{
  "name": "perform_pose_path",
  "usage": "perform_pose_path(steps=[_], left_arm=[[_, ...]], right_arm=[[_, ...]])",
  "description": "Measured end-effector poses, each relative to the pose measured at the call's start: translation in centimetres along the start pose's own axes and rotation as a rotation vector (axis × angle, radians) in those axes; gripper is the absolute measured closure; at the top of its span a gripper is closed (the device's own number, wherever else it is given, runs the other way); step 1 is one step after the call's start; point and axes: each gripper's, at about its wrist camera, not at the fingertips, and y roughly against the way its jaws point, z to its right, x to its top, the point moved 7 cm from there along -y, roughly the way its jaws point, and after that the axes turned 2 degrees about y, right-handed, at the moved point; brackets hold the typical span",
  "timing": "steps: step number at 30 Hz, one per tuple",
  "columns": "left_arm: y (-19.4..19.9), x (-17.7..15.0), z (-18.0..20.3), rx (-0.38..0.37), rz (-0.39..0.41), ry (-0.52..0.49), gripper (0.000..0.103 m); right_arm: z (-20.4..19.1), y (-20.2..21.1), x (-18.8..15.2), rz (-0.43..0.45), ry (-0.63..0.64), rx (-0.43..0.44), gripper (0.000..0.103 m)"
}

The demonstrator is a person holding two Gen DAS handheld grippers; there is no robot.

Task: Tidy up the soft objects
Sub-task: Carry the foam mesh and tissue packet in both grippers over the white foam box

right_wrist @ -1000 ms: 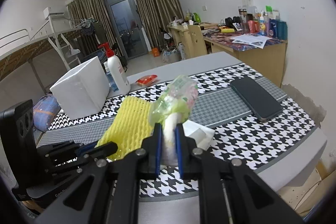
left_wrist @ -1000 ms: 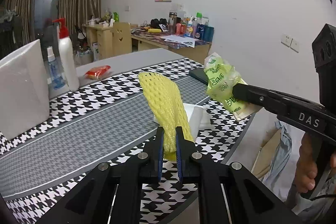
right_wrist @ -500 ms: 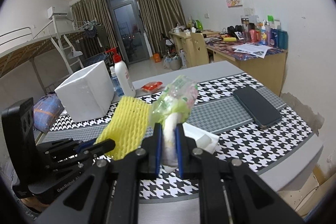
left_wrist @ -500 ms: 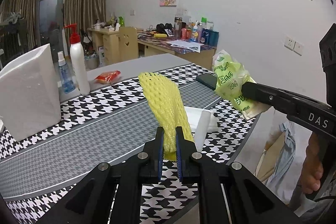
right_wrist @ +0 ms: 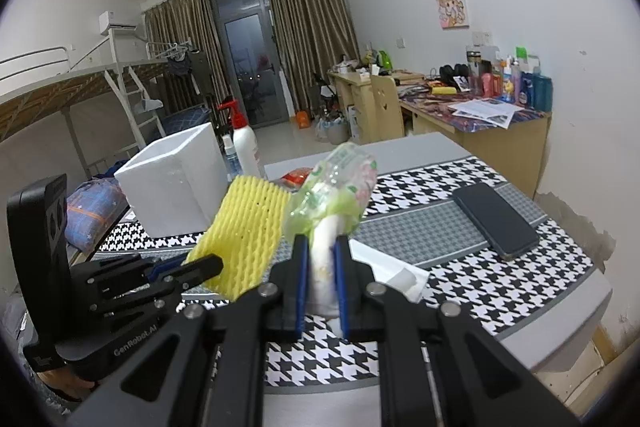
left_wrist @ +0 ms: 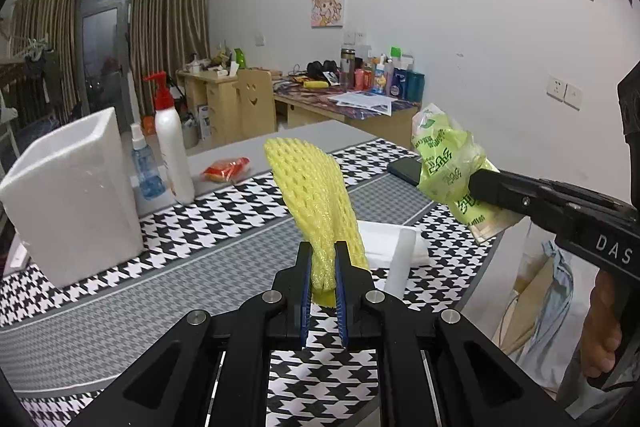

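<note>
My left gripper [left_wrist: 323, 255] is shut on the lower end of a yellow foam net sleeve [left_wrist: 310, 187], which stands up above the table; the same sleeve [right_wrist: 244, 227] shows at the left of the right wrist view, in the left gripper [right_wrist: 208, 263]. My right gripper [right_wrist: 321, 247] is shut on a crumpled green plastic bag [right_wrist: 336, 183] with a white end between the pads. That bag [left_wrist: 448, 163] hangs at the right in the left wrist view, held by the right gripper [left_wrist: 476, 183]. Both are lifted over the houndstooth table [left_wrist: 224, 211].
A white foam box [left_wrist: 72, 195] stands at the table's left, with a spray bottle [left_wrist: 146, 167], a white pump bottle [left_wrist: 172, 151] and a red packet [left_wrist: 226, 169] behind it. White foam pieces [left_wrist: 396, 247] lie below the grippers. A dark phone [right_wrist: 496, 221] lies at right.
Both grippers have risen a little with their loads still held; the table and foam box sit lower in both views and more of the room behind shows.
</note>
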Motion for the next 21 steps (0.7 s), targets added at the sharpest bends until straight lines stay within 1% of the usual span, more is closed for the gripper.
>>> perform_pose_path(steps=[11, 21], left_arm=[[1.7, 1.4, -0.9, 0.02, 0.045, -0.005, 0.092], [2.3, 2.1, -1.8, 0.037, 0.062, -0.001, 0.092]], right_arm=[[-1.6, -0.1, 0.9, 0.02, 0.021, 0.021, 0.087], [-2.5, -0.5, 1.3, 0.025, 0.036, 0.037, 0.087]])
